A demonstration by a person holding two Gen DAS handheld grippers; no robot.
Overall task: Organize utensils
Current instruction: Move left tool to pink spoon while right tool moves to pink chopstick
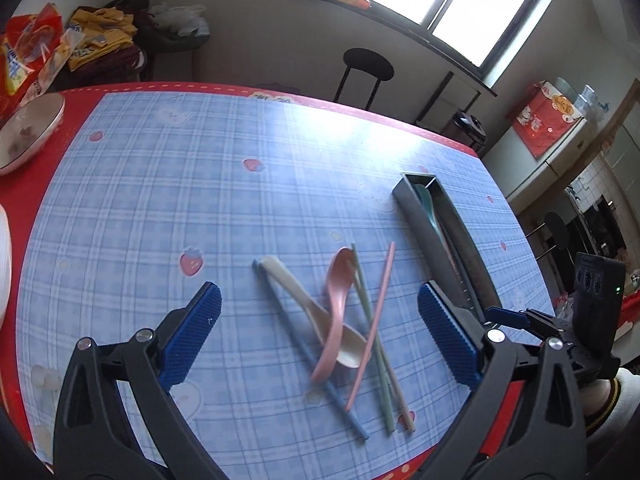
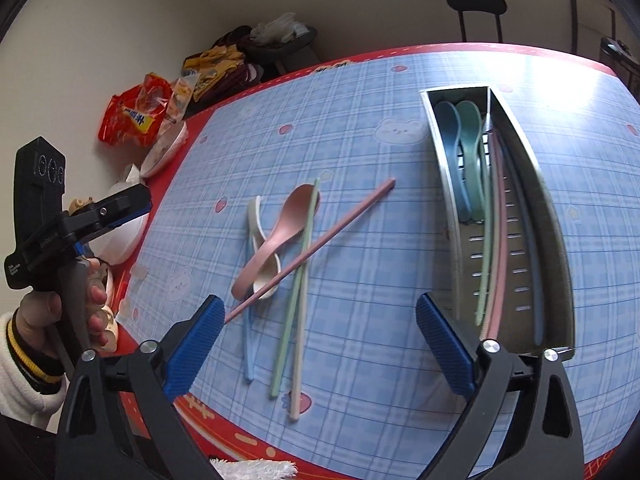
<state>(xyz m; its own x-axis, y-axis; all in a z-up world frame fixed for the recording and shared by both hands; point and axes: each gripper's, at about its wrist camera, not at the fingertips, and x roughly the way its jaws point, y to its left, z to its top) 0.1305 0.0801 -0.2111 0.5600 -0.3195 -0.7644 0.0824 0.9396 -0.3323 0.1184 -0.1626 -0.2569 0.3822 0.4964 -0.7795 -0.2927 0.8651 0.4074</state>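
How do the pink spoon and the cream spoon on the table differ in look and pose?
The pink spoon lies on top, crossing over the cream spoon, which lies underneath on the tablecloth. The pink spoon's bowl points away from the camera; the cream spoon's bowl sits at the near end, under the pink handle. They differ in colour, but both look alike in shape and both are outside the metal tray.

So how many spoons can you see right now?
4. The pink spoon lies across the cream spoon on the tablecloth. The blue spoon and green spoon sit side by side in the metal tray. Others may be hidden.
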